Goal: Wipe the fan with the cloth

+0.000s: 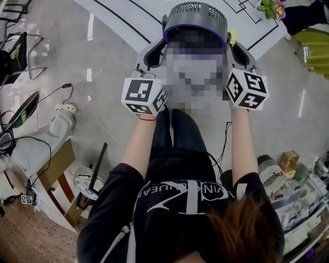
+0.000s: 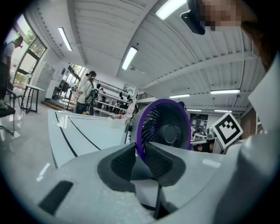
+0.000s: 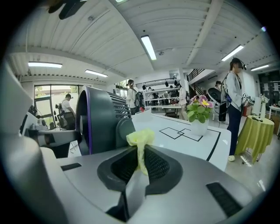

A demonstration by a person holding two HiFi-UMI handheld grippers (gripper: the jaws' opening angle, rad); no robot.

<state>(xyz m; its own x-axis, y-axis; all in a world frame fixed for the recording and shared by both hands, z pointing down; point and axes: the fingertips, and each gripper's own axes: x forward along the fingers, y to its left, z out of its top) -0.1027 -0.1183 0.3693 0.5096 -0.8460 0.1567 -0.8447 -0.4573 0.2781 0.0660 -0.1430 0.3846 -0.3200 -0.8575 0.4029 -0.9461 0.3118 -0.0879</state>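
Basically, the fan (image 1: 198, 15) stood upright on the white, black-lined tabletop (image 1: 123, 20), close to its near edge. It had a grey housing with a purple ring around the front. The left hand-held gripper (image 2: 140, 146) and the right hand-held gripper (image 3: 140, 151) flanked it, one on each side.

The right hand-held gripper was clamped on the cloth (image 3: 141, 136). The cloth was yellow and pinched between the pads, with a crumpled bunch poking out above the tips. It sat just beside the fan's rear housing, and whether it touched couldn't be confirmed. The right gripper view saw the fan side-on, with the ring to the left and the rear grille to the right.

The left hand-held gripper had its jaws narrowly apart and held nothing (the fan's purple rim showed through the gap but looked to sit beyond the pads). The left gripper view faced the fan's front grille and hub.

A potted plant (image 3: 199, 116) with pink flowers stood farther back on the tabletop, well apart from the fan.
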